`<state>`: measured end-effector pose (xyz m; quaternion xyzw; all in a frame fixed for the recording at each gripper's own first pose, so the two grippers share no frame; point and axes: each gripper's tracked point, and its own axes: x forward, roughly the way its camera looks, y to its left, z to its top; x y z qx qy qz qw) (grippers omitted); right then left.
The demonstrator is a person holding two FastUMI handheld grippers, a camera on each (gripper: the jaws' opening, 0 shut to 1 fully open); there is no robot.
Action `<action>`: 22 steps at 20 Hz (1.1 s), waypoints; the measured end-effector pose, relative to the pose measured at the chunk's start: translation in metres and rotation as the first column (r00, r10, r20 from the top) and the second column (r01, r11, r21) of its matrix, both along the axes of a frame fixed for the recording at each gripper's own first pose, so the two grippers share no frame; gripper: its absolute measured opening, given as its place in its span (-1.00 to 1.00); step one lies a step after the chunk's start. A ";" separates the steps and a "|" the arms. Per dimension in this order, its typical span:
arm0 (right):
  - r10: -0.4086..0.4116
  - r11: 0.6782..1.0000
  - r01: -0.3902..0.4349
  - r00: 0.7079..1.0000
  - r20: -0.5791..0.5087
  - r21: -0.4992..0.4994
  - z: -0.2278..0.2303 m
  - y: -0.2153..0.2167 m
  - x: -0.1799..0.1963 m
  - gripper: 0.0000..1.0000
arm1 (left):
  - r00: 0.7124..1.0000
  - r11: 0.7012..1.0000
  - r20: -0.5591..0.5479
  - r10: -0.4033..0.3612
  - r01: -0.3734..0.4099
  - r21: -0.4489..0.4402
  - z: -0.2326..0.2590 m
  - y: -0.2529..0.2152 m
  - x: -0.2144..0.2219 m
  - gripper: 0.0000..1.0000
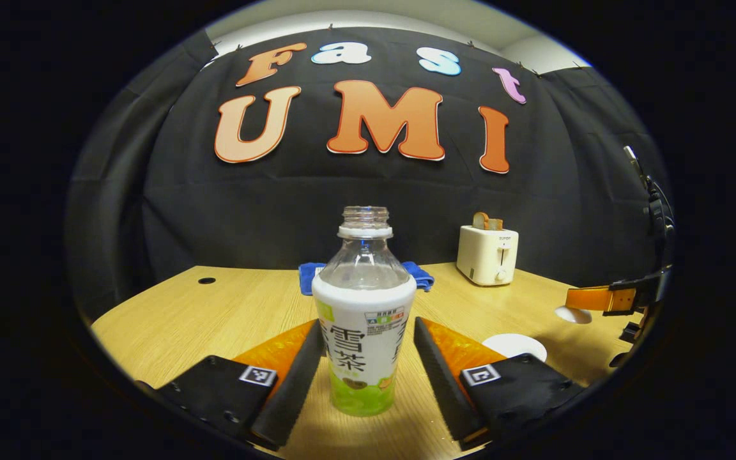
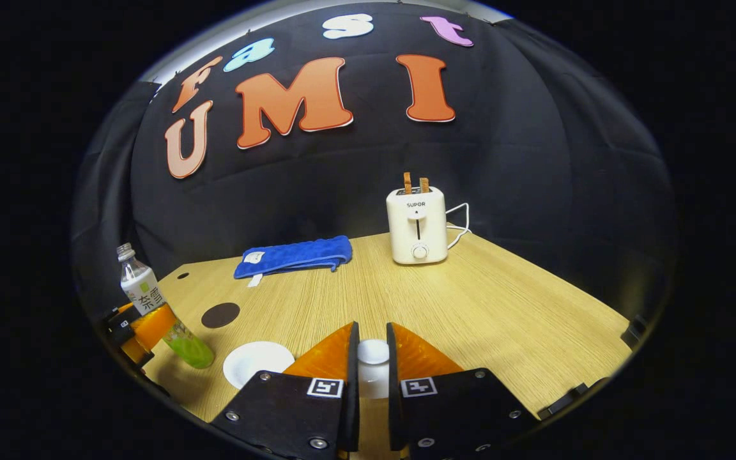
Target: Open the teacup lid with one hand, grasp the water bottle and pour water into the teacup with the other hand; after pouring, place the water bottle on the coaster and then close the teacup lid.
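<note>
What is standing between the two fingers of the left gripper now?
The water bottle stands upright between the left gripper fingers, uncapped, with gaps on both sides; the left gripper view shows it.

left gripper view: low, wallward | shared: toaster [image 1: 487, 255], table [image 2: 502, 306]

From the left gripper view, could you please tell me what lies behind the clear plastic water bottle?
Behind the clear plastic water bottle lies a folded blue towel on the wooden table; its ends show on both sides, its middle is covered.
</note>
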<state>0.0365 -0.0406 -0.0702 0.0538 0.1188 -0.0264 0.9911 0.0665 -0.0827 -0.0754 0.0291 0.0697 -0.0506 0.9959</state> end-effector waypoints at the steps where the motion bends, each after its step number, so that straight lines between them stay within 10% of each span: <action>1: 0.001 1.000 -0.001 1.000 0.000 0.001 0.001 0.000 -0.001 -0.63 | 1.000 1.000 -0.004 0.007 -0.007 0.005 -0.001 0.002 0.001 0.62; 14: -0.016 1.000 0.016 1.000 0.008 0.016 0.004 -0.010 -0.003 -0.63 | 0.999 0.984 0.045 -0.007 -0.002 0.178 0.023 0.003 -0.013 0.33; 22: -0.021 1.000 0.021 1.000 0.016 0.015 0.008 -0.014 -0.005 -0.63 | 0.989 0.861 0.062 -0.134 0.085 0.501 0.028 -0.030 -0.016 0.31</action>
